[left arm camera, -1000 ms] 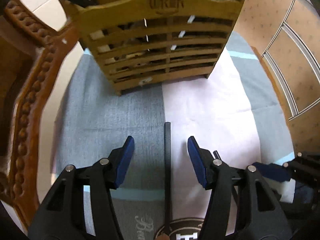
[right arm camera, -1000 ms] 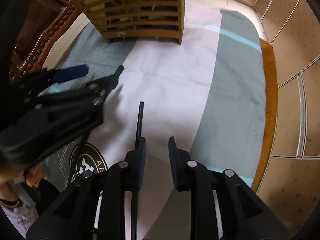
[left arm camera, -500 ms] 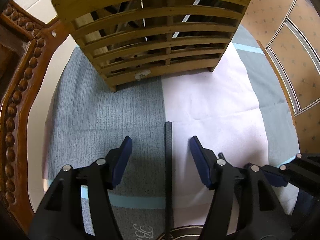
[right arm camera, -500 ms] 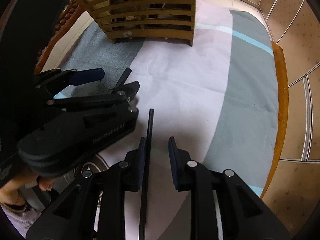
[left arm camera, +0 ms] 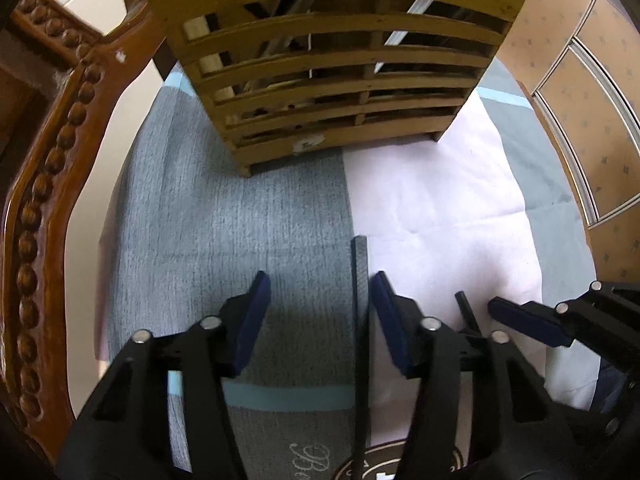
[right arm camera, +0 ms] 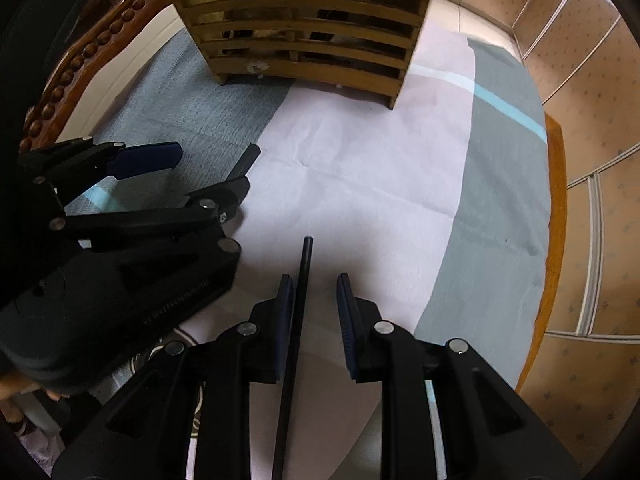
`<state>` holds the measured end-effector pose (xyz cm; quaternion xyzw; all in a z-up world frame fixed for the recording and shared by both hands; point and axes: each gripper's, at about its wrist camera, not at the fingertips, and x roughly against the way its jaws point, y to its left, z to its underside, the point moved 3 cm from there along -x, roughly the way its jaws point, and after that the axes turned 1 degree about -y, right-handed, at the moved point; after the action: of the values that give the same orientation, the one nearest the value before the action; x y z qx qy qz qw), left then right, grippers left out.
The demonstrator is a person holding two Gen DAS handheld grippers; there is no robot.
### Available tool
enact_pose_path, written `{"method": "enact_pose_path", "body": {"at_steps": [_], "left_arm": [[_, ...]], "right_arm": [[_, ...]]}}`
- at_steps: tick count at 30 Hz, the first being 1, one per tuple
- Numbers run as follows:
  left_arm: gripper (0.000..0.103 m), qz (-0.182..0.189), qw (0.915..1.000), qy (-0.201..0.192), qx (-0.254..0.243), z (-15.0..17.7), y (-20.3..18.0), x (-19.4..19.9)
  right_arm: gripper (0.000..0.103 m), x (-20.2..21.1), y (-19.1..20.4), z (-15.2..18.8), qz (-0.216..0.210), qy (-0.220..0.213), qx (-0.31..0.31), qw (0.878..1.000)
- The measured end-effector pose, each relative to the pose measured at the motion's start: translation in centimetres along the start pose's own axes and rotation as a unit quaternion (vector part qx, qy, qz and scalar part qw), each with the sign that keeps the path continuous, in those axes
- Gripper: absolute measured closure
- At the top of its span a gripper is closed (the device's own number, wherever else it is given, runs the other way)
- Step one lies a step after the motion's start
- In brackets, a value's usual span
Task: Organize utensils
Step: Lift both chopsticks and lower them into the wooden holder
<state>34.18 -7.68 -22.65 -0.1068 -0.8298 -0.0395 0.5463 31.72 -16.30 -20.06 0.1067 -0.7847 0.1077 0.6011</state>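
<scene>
Nearest, the left tongs stand wide apart, a slim black square-section chopstick against the right blue pad. The right tongs are narrowly apart around a thin round black chopstick; contact cannot be told. Beyond lies smooth creased cloth in grey and pale pink, unobstructed. Farthest, a slatted bamboo utensil holder stands upright beside the surface's carved beaded wooden edge.
</scene>
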Motion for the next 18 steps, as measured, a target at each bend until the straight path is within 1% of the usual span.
{"method": "enact_pose_path", "body": {"at_steps": [1,2,3,5,7,10,12,15,18], "left_arm": [[0.070,0.003,1.0000,-0.001,-0.001,-0.2,-0.2,0.0],[0.088,0.005,1.0000,-0.002,-0.005,-0.5,-0.3,0.0],[0.095,0.013,0.9999,0.000,-0.006,-0.6,-0.3,-0.1],[0.096,0.017,0.9998,-0.003,-0.001,-0.7,-0.1,0.0],[0.096,0.026,0.9995,-0.019,0.008,-0.9,0.1,1.0],[0.096,0.031,0.9975,-0.058,0.025,-1.4,0.8,4.2],[0.096,0.035,0.9951,-0.087,0.031,-1.6,1.1,6.9],[0.096,0.038,0.9882,-0.145,0.035,-1.9,1.3,12.2],[0.096,0.034,0.9792,-0.197,0.034,-1.9,1.5,16.9]], "right_arm": [[0.083,0.0,0.2,0.0,0.003,-0.001,0.004,1.000],[0.091,0.0,0.0,-0.1,-0.001,-0.001,0.002,1.000],[0.096,0.0,-0.1,-0.1,-0.006,-0.001,0.001,1.000],[0.097,0.3,-0.4,0.1,-0.016,0.000,-0.009,1.000],[0.098,1.0,-0.8,0.2,-0.021,-0.010,-0.020,1.000],[0.098,3.2,-1.4,0.2,-0.031,-0.040,-0.041,0.998],[0.098,6.1,-2.1,0.3,-0.034,-0.073,-0.054,0.995],[0.098,10.4,-3.2,0.8,-0.041,-0.120,-0.065,0.990],[0.098,16.1,-3.8,1.7,-0.045,-0.185,-0.073,0.979]]}}
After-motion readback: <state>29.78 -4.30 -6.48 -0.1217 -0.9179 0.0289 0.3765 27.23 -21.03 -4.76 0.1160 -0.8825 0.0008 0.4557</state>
